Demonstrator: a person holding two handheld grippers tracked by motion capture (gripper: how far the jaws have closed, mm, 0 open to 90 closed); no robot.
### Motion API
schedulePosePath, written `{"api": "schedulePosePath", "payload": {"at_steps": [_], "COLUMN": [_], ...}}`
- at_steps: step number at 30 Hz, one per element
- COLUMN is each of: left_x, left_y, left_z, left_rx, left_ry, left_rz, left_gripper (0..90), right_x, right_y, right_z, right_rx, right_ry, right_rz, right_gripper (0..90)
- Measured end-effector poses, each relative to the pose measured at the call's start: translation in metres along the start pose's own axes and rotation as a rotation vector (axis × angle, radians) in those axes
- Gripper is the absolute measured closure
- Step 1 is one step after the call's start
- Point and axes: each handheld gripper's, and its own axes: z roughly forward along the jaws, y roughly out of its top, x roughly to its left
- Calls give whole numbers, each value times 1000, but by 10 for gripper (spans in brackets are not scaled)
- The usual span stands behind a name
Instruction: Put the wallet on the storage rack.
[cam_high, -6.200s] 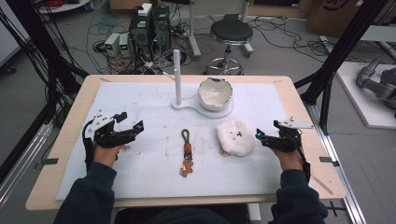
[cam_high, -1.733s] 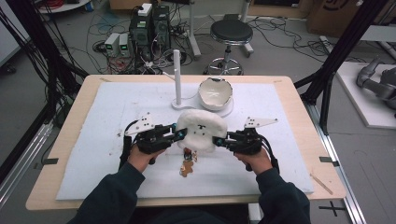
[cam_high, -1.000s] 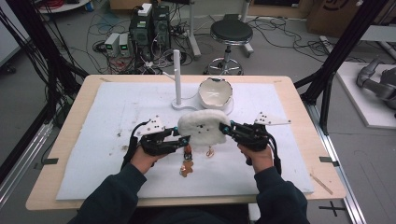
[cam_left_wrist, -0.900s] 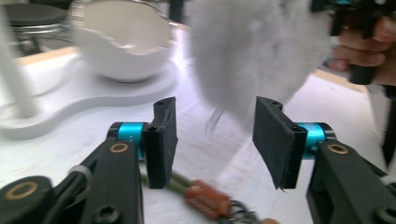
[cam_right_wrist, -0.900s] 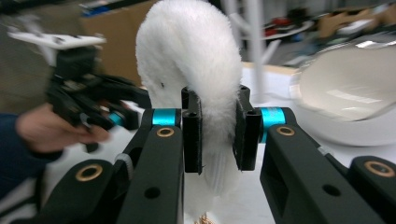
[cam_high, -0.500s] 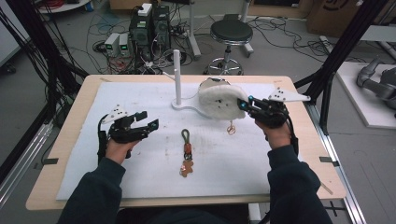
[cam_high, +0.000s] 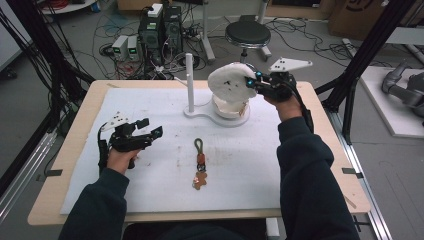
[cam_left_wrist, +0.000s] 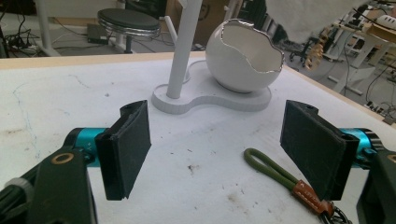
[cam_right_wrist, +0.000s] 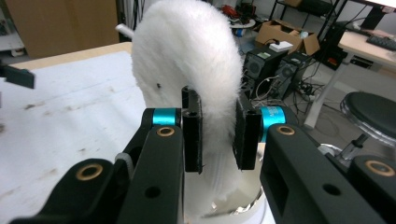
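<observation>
My right gripper (cam_high: 252, 82) is shut on a white fluffy pad (cam_high: 229, 82) and holds it in the air just over the white cracked-egg bowl (cam_high: 231, 107). In the right gripper view the pads pinch the fluffy pad (cam_right_wrist: 187, 60) at its lower edge, with the bowl's rim (cam_right_wrist: 243, 207) below. My left gripper (cam_high: 152, 134) rests low over the mat at the left; its jaws have just been opening and stand open with nothing between them (cam_left_wrist: 217, 154). A keychain (cam_high: 200, 162) with a green loop lies flat in the middle of the mat.
The bowl sits on a white base (cam_high: 200, 112) with an upright white post (cam_high: 189, 80) to its left. A white mat (cam_high: 150, 185) covers the wooden table. Computer boxes, cables and a stool stand on the floor behind the table.
The left gripper let go of the fluffy pad, opened and drew back to the left. The right gripper carried the pad up and away from the table's middle to above the bowl.
</observation>
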Motion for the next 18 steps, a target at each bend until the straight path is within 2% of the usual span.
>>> {"api": "schedulePosePath", "payload": {"at_steps": [4,7,10,14,18], "left_x": [0,1,2,2,2], "left_y": [0,-2,-3,-4,-4], "left_z": [-1,-2,-3,-3,-4], "left_rx": [2,7,10,11,10], "left_ry": [4,8,9,13,18], "left_rz": [1,1,1,-2,-4], "left_gripper": [243,243,243,243,243], "right_x": [-8,-15,-19,-15,-11], "right_y": [11,14,9,0,-5], "right_z": [11,20,29,37,39], "right_rx": [21,38,91,188,231], "right_ry": [-29,-59,-81,-89,-86], "right_rz": [-58,-131,-177,-292,-377], "right_gripper": [774,774,774,774,773]}}
